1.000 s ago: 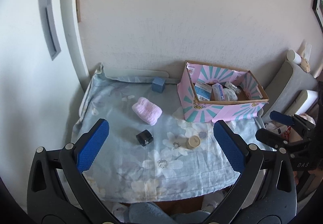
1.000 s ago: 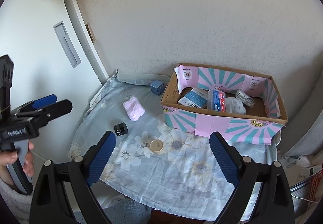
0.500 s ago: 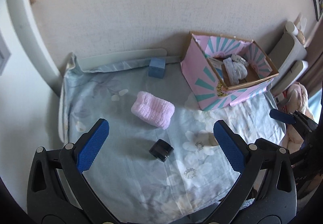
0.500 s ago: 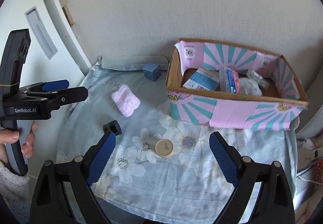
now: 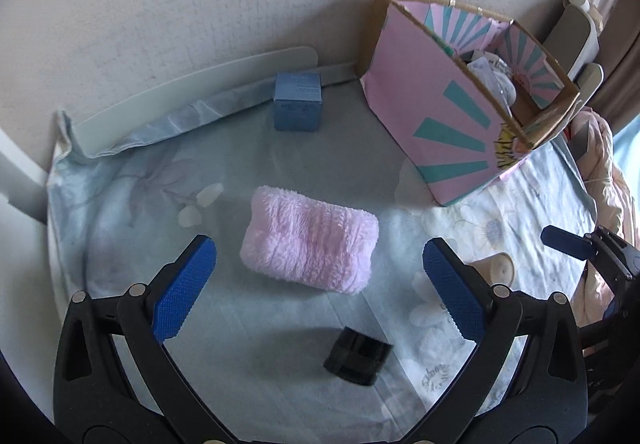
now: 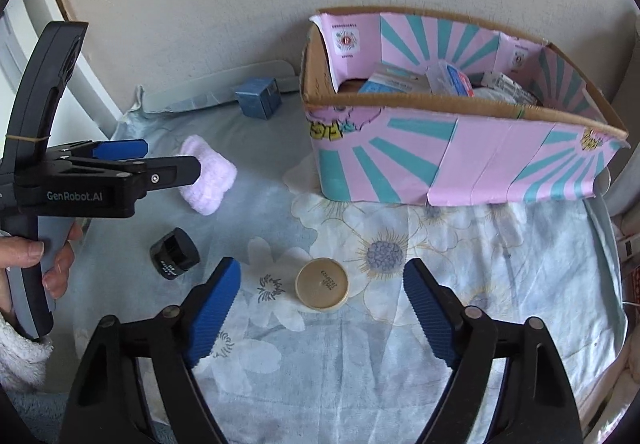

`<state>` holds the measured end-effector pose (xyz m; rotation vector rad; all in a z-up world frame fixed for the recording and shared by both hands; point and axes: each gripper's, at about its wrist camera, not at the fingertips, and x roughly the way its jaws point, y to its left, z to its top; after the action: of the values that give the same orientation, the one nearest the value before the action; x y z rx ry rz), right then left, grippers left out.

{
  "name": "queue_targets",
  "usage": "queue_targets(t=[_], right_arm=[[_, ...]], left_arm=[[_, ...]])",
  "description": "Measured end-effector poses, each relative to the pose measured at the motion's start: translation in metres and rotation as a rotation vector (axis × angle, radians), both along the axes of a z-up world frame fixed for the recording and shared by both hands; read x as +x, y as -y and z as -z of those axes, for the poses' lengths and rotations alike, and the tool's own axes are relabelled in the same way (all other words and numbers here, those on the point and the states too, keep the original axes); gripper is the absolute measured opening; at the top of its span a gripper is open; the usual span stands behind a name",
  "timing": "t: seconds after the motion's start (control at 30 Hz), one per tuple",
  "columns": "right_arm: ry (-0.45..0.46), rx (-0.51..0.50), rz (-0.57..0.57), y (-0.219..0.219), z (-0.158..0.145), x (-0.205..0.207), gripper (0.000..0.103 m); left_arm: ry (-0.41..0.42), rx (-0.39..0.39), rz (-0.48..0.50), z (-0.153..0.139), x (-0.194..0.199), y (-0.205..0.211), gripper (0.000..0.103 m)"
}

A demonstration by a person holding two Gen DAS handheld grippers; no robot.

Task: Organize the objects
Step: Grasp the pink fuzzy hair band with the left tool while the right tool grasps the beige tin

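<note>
On floral cloth point(image 6: 400, 384), four loose items: pink towel roll point(image 5: 310, 244), black jar point(image 6: 175, 252), tan round tin point(image 6: 322, 284), blue cube point(image 5: 298, 101) by wall. Pink box point(image 6: 460, 159) w/ sorted stuff stands right. My left gripper point(image 5: 320, 284): jaws wide, empty, over towel. My right gripper point(image 6: 322, 294): just been narrowing, nothing pinched, tin between pads. Risks: tin is low and smooth, may skid or flip if pads catch the rim; cloth could bunch and drag black jar; the two tools sit near, may clash.

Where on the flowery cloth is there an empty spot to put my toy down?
The floral cloth is bare in front of the pink-and-teal box, right of the round tan lid. It is crowded on the left: the pink fluffy towel, black jar and blue cube box lie there.
</note>
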<state>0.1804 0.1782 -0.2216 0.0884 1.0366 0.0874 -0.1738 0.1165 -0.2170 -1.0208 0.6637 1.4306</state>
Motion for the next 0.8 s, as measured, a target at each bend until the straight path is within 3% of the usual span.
queue_targets(t=[0.27, 0.5, 0.6, 0.8], right_arm=[[-0.028, -0.043, 0.006, -0.003, 0.025, 0.012, 0.059], [-0.044, -0.055, -0.007, -0.006, 0.03, 0.017, 0.051], [-0.049, -0.058, -0.02, -0.008, 0.032, 0.018, 0.033], [-0.049, -0.063, -0.032, -0.01, 0.032, 0.018, 0.031]], left_arm=[[0.014, -0.019, 0.025, 0.024, 0.001, -0.016, 0.101], [0.013, -0.048, 0.027, 0.042, -0.002, -0.016, 0.08], [0.017, -0.042, 0.035, 0.041, -0.002, -0.016, 0.069], [0.039, -0.024, 0.029, 0.037, -0.003, -0.015, 0.059]])
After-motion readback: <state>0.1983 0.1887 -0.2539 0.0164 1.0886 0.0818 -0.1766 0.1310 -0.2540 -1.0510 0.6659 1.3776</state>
